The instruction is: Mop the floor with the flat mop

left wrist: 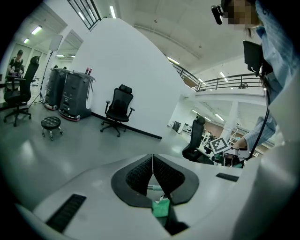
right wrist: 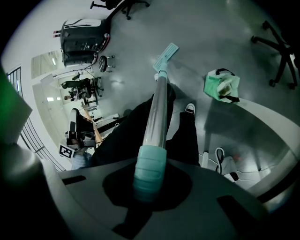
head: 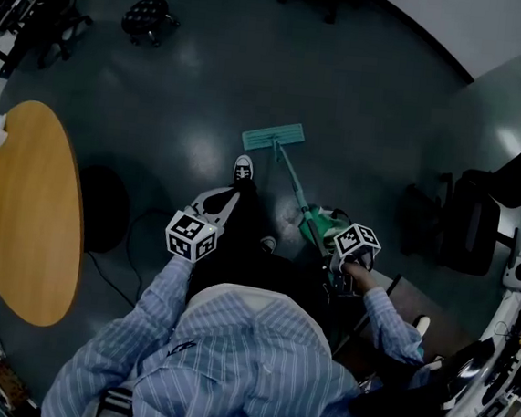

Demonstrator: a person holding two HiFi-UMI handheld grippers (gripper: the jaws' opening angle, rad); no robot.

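The flat mop's teal head [head: 273, 136] lies flat on the dark floor ahead of the person's shoe [head: 243, 167]. Its metal handle [right wrist: 156, 112] slants back to my right gripper [head: 328, 243], which is shut on the teal grip [right wrist: 149, 169] at the handle's upper end. The same mop head [right wrist: 165, 56] shows far down the handle in the right gripper view. My left gripper [head: 223, 201] is held in front of the person's body, left of the handle and apart from it. Its jaws [left wrist: 153, 161] are shut, their pads meeting with nothing seen between them.
An oval wooden table [head: 30, 218] stands at the left, with a cable [head: 112, 276] on the floor beside it. A round stool [head: 149, 16] sits far left. A black office chair [head: 470, 219] is at the right. A green bag [right wrist: 222, 84] rests near the right gripper.
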